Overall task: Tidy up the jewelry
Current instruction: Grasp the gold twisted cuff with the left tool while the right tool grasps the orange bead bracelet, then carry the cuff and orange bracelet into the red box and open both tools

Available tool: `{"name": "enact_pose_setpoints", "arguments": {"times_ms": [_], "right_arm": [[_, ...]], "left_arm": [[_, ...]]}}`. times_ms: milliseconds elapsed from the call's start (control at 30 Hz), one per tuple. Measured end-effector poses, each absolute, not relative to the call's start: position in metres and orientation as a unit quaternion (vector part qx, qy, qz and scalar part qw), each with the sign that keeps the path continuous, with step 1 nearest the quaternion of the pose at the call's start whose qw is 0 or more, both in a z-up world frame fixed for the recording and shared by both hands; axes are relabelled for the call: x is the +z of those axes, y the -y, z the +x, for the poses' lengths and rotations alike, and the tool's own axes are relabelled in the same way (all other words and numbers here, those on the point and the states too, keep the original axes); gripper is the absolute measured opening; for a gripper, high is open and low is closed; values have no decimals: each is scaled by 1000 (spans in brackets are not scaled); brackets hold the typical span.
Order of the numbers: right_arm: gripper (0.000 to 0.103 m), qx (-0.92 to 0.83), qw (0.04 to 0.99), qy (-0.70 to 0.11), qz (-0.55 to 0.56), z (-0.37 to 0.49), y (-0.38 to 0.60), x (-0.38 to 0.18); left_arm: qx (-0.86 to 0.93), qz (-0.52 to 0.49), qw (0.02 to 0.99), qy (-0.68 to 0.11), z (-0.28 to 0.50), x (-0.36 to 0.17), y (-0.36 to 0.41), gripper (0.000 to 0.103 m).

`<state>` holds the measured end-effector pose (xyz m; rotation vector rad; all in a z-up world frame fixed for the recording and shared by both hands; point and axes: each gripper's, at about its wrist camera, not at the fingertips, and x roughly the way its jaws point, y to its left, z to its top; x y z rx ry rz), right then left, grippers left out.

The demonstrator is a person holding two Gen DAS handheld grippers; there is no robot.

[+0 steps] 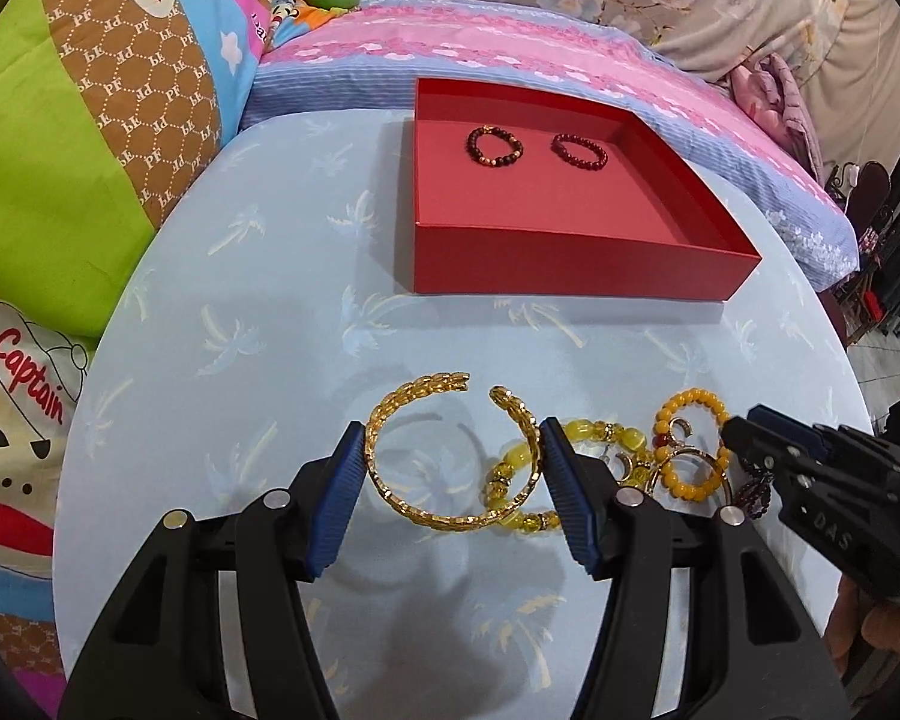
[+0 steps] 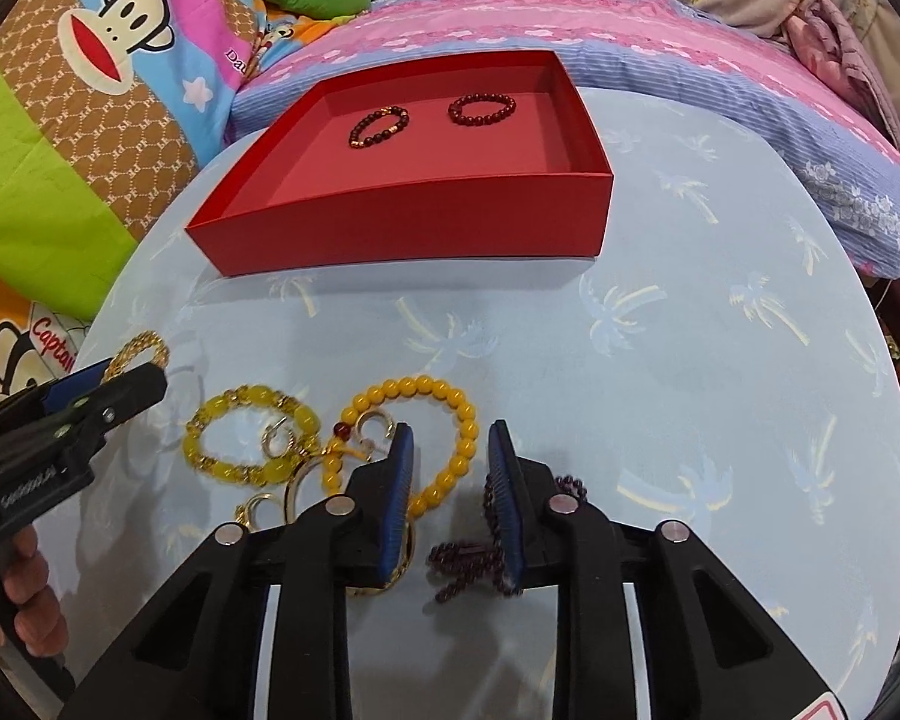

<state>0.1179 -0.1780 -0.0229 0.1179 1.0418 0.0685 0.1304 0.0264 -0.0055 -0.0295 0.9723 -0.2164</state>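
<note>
A red box (image 1: 564, 258) (image 2: 414, 228) stands at the back of the table and holds two dark beaded bracelets (image 1: 496, 146) (image 1: 579, 149). My left gripper (image 1: 453, 462) is closed against both sides of a gold open cuff bangle (image 1: 390, 480) lying on the cloth. A yellow crystal bracelet (image 2: 210, 420), an orange beaded bracelet (image 2: 462, 420), gold rings (image 2: 282, 438) and a dark purple bead string (image 2: 468, 564) lie in a pile. My right gripper (image 2: 450, 468) is open over the orange bracelet and purple beads, its fingers (image 2: 399, 480) straddling them.
The round table has a light blue palm-print cloth (image 2: 690, 360). Colourful cartoon bedding (image 1: 60, 180) lies to the left and a pink and blue pillow (image 1: 510, 42) behind the box. The right gripper also shows at the right of the left wrist view (image 1: 738, 438).
</note>
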Motion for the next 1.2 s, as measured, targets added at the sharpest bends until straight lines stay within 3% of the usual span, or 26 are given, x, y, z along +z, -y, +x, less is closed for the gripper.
{"name": "enact_pose_setpoints", "arguments": {"times_ms": [267, 900, 1200], "right_arm": [[7, 28, 865, -500, 30, 130, 174, -34], [7, 63, 905, -416, 67, 122, 174, 57], [7, 73, 916, -390, 64, 158, 177, 89]], "left_arm": [[-110, -8, 876, -469, 132, -10, -20, 56], [-106, -15, 887, -450, 133, 13, -32, 56], [-118, -3, 902, -416, 164, 47, -25, 56]]}}
